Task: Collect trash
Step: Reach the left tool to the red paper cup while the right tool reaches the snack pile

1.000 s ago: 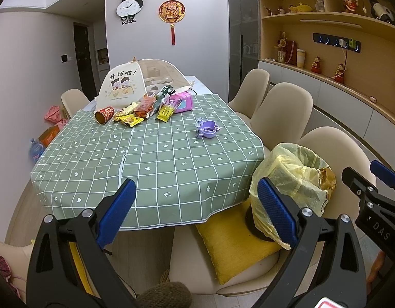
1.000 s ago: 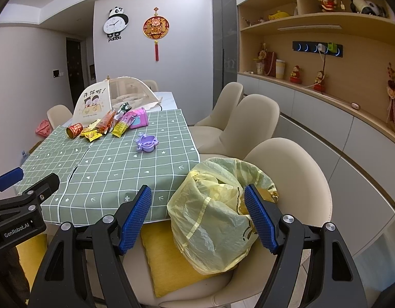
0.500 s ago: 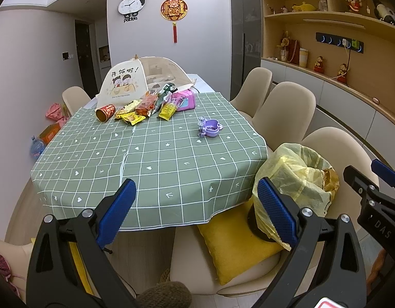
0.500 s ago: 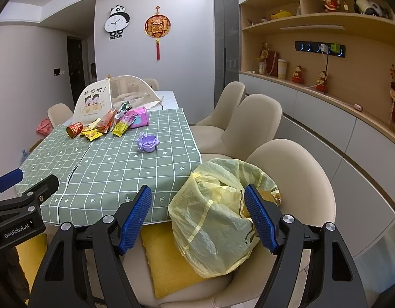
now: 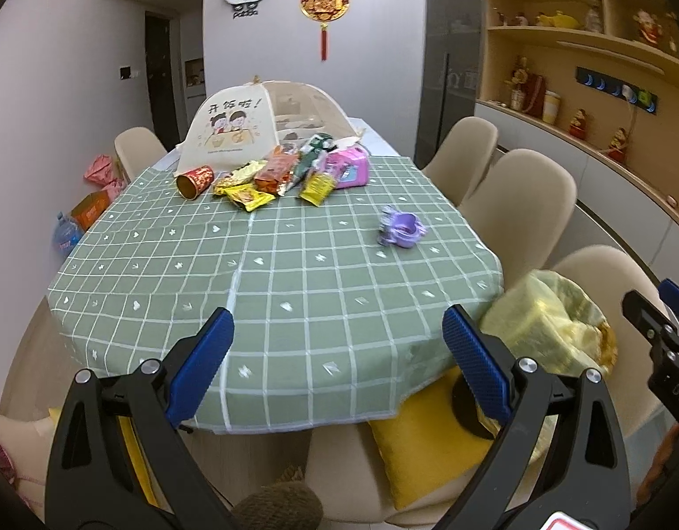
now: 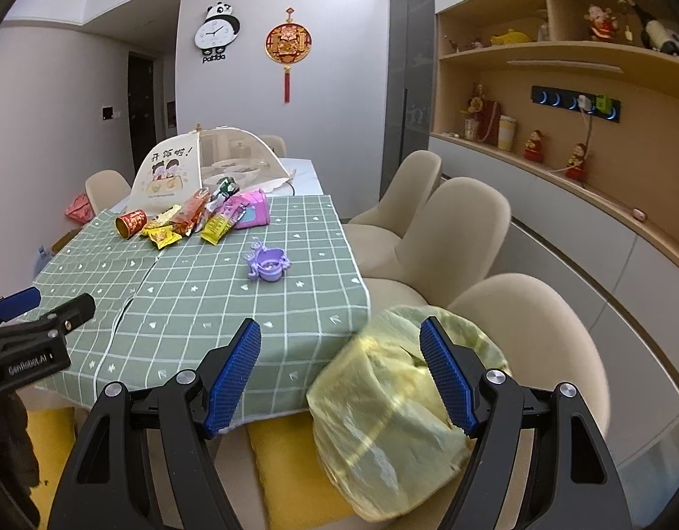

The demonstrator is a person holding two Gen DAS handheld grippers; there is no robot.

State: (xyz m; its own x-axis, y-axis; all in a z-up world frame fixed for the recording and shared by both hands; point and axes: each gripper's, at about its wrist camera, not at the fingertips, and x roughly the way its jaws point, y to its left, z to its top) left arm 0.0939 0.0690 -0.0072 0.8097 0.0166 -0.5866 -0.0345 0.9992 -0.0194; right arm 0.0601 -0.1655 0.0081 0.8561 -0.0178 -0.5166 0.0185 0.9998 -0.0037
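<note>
Tabletop (image 5: 295, 274): wearing a green checked cloth that is hanging over the near edge.

Snack wrappers (image 5: 269, 176): lying in a loose heap near the far edge, orange, yellow and green packets overlapping one another.

Red paper cup (image 5: 194, 182): lying on its side just left of the heap, mouth facing the near edge.

Pink box (image 5: 346, 168): sitting at the right end of the heap, touching the packets.

Purple toy dish (image 5: 401, 232): sitting alone toward the right edge, well apart from the heap.

Mesh food cover (image 5: 251, 128): standing behind the heap at the far edge.

Yellow trash bag (image 6: 392, 402): sitting on the nearest beige chair (image 6: 547, 331) off the near right corner, mouth open upward, beside a yellow cushion (image 5: 423, 450).

Left gripper (image 5: 335, 366): hanging off the near edge, jaws standing wide apart and holding nothing, the whole cloth lying between it and the heap.

Right gripper (image 6: 339, 375): hanging over the bag, jaws standing wide apart and holding nothing, the right jaw overlapping the bag's rim in the right wrist view.

Two more beige chairs (image 6: 454, 229): lining the right edge.
</note>
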